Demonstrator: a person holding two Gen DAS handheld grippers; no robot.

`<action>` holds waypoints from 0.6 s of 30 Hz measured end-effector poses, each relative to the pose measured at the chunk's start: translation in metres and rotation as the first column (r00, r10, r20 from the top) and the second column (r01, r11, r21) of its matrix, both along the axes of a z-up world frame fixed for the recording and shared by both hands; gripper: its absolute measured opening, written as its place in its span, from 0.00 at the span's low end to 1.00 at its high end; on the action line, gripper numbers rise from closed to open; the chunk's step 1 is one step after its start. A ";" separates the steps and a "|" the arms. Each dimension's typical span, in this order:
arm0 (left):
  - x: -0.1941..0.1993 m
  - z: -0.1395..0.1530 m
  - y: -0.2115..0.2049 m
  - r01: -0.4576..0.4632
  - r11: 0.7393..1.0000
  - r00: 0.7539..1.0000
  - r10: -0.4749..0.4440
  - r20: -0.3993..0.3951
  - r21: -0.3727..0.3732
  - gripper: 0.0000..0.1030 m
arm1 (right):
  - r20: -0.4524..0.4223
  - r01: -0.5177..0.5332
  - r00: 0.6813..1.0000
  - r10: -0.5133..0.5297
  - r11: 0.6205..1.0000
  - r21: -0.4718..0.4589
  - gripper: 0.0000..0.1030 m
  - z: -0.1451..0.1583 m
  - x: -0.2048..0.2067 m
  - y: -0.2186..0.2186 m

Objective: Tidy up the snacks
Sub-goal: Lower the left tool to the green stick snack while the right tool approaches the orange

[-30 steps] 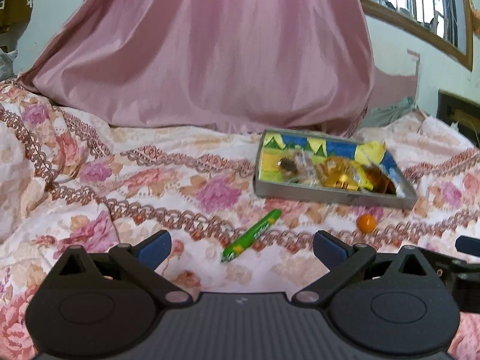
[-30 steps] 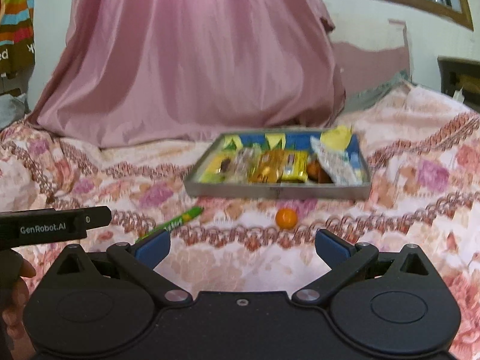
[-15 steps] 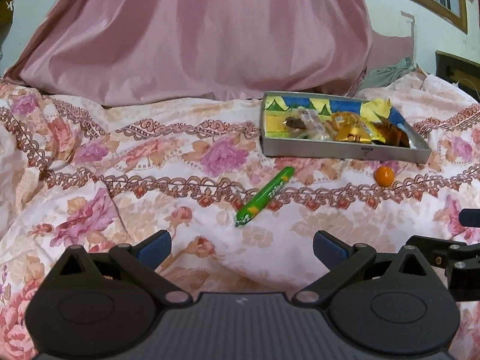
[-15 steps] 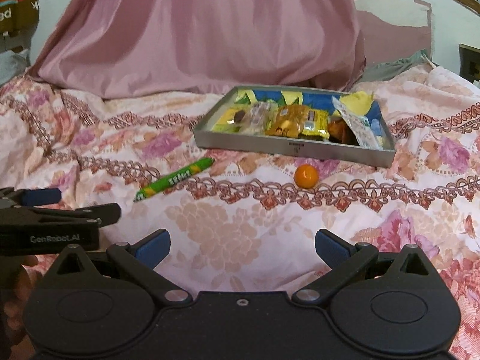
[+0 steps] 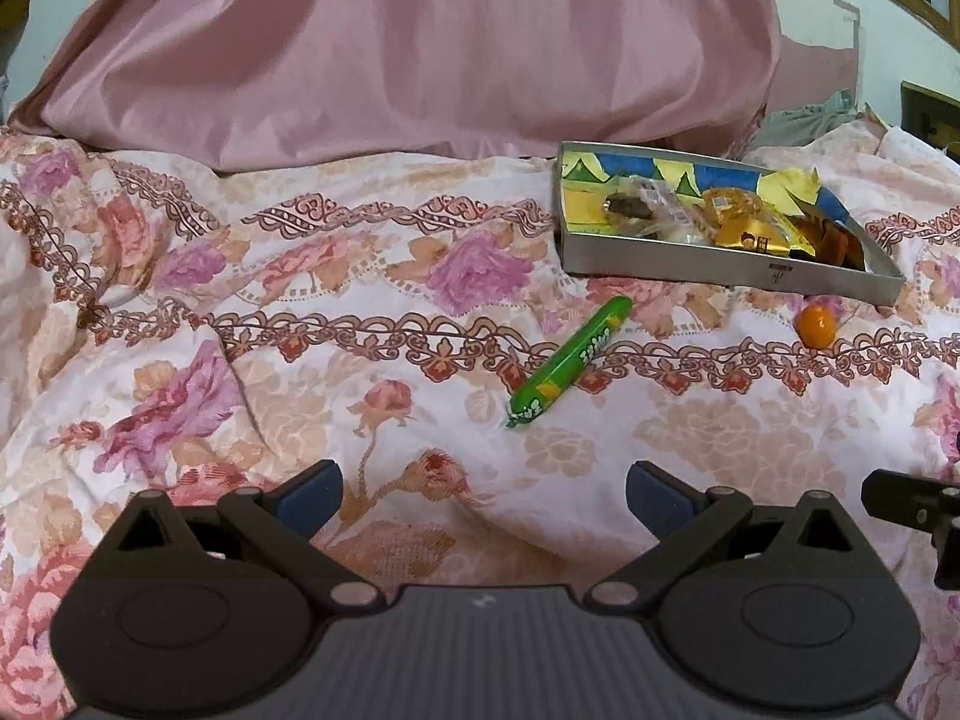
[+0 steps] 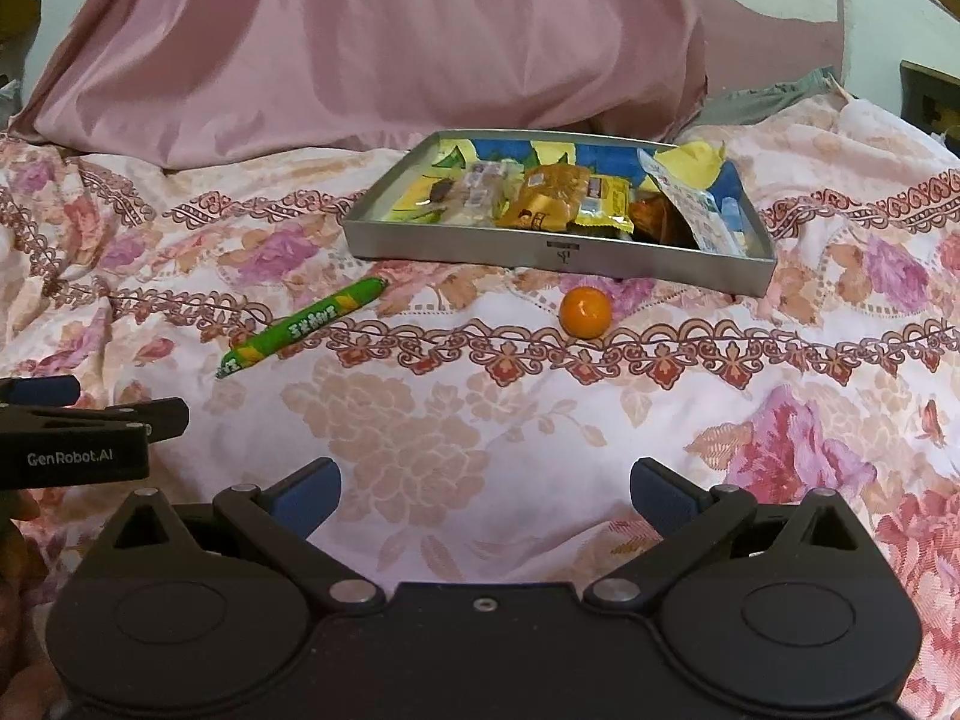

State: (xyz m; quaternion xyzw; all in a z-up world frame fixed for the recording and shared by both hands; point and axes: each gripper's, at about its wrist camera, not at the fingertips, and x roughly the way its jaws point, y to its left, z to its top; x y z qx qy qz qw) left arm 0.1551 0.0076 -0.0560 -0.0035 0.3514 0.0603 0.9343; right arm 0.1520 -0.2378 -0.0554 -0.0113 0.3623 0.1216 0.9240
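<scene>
A long green snack stick (image 5: 570, 360) (image 6: 303, 327) lies loose on the floral bedspread, ahead of my left gripper (image 5: 483, 495), which is open and empty. A small orange ball-shaped sweet (image 6: 585, 312) (image 5: 815, 326) rests just in front of a grey metal tray (image 6: 558, 252) (image 5: 720, 270) that holds several wrapped snacks. My right gripper (image 6: 485, 492) is open and empty too, well short of the sweet. The left gripper's side shows at the left edge of the right wrist view.
The floral bedspread (image 5: 300, 312) is rumpled, with folds on the left. A large pink satin cloth (image 5: 408, 48) rises behind the tray. A dark frame (image 6: 930, 96) stands at the far right by the wall.
Both grippers have tilted down and come nearer the bedspread, so the green stick, the orange sweet and the tray sit higher and larger in view. Jaws stay open.
</scene>
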 end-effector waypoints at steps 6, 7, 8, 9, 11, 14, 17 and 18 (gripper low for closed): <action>0.009 -0.003 -0.004 0.030 0.999 1.000 -0.030 -0.004 0.023 0.99 | -0.011 -0.006 1.000 0.005 1.000 -0.007 0.99 -0.006 0.007 0.004; 0.011 -0.003 -0.005 0.034 0.999 0.999 -0.034 -0.003 0.030 0.99 | -0.010 -0.007 1.000 0.007 1.000 -0.009 0.99 -0.007 0.008 0.005; 0.013 -0.003 -0.005 0.038 0.999 0.999 -0.038 -0.003 0.035 0.99 | -0.006 -0.008 1.000 0.008 1.000 -0.012 0.99 -0.008 0.009 0.006; 0.016 -0.003 -0.006 0.042 0.998 0.999 -0.042 -0.004 0.041 0.99 | -0.002 -0.008 1.000 0.008 1.000 -0.017 0.99 -0.009 0.010 0.007; 0.020 -0.003 -0.007 0.050 0.997 0.999 -0.050 -0.004 0.056 0.99 | 0.005 -0.005 1.000 0.006 1.000 -0.026 0.99 -0.010 0.012 0.007; 0.026 -0.003 -0.007 0.060 0.996 0.998 -0.060 0.001 0.072 0.99 | 0.012 0.003 1.000 -0.003 1.000 -0.030 0.99 -0.013 0.017 0.007; 0.035 -0.003 -0.007 0.066 0.995 0.998 -0.066 -0.001 0.077 1.00 | 0.016 0.014 1.000 -0.014 0.999 -0.033 0.99 -0.015 0.021 0.005; 0.038 -0.003 -0.007 0.067 0.995 0.998 -0.067 -0.001 0.076 1.00 | 0.016 0.017 1.000 -0.016 0.999 -0.034 0.99 -0.015 0.022 0.003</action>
